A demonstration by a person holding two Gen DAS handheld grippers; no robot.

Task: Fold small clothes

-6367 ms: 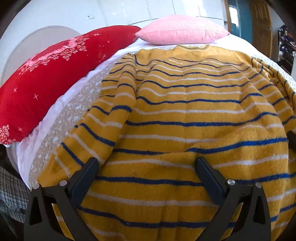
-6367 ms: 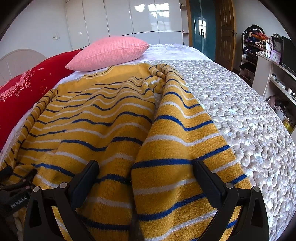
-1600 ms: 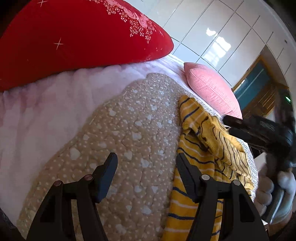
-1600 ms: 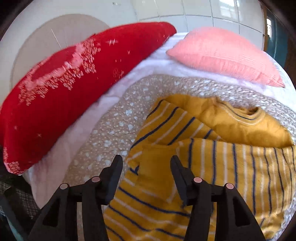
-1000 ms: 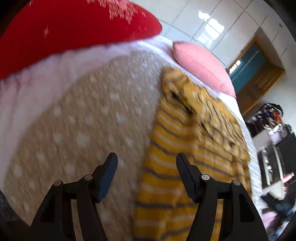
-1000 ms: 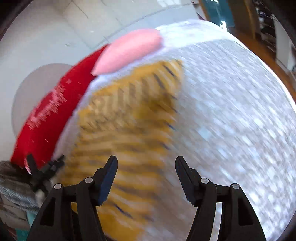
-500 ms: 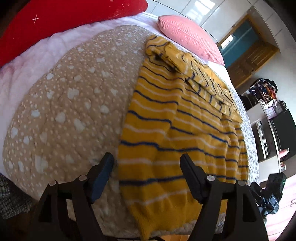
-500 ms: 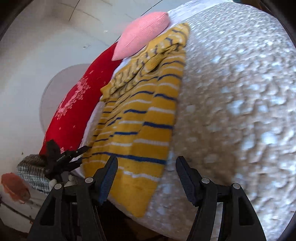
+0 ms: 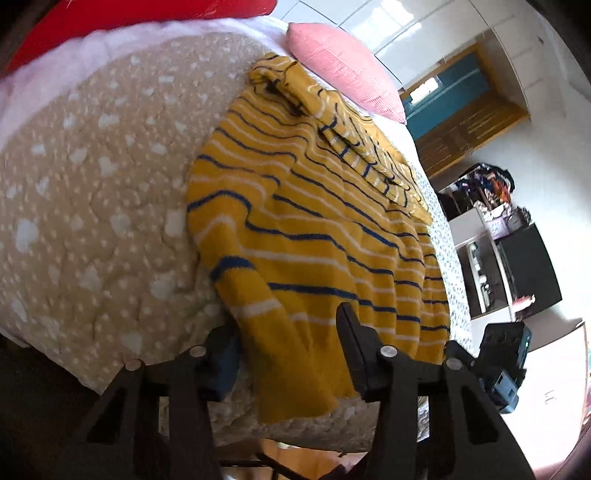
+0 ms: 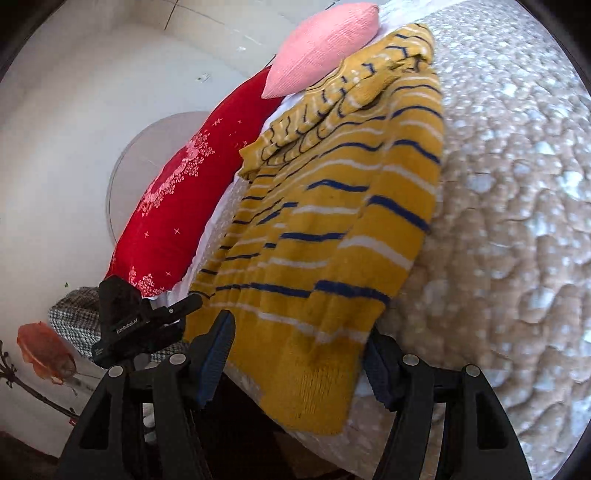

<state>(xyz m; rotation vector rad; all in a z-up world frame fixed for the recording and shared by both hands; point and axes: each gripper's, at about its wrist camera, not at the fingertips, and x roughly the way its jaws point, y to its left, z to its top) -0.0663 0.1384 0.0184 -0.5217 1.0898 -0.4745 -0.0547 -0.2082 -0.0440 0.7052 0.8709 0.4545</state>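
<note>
**Both grippers spread at the sweater hem, foot edge of the bed**

Reference landmark: the yellow striped sweater [image 9: 314, 229], which lies on the beige quilted bedspread [image 9: 92, 206] with both sleeves folded inward across its upper part. Its collar end points toward the pink pillow [image 9: 343, 70]; its hem end reaches the foot edge of the bed and drapes slightly over it.

Left gripper [image 9: 286, 350]: positioned at the hem corner of the sweater on the side toward the red pillow [image 9: 122, 22]. The two fingers are spread apart, one on each side of the hem corner. The fabric sits between them, and the fingers are not closed on it. The left finger's pad lies at the fabric edge, against the bedspread.

Right gripper [image 10: 299, 358]: positioned at the opposite hem corner of the sweater [image 10: 343, 206]. Its fingers are likewise spread wide, with the corner of the hem hanging between them. No pinch on the cloth is visible.

Surroundings relative to the sweater: the red pillow [image 10: 184, 192] lies beyond its left long edge, the pink pillow [image 10: 325, 44] beyond the collar, and bare bedspread [image 10: 517, 221] extends past its right long edge. In the right wrist view, the left gripper [image 10: 184, 302] appears beside the far hem corner.
</note>
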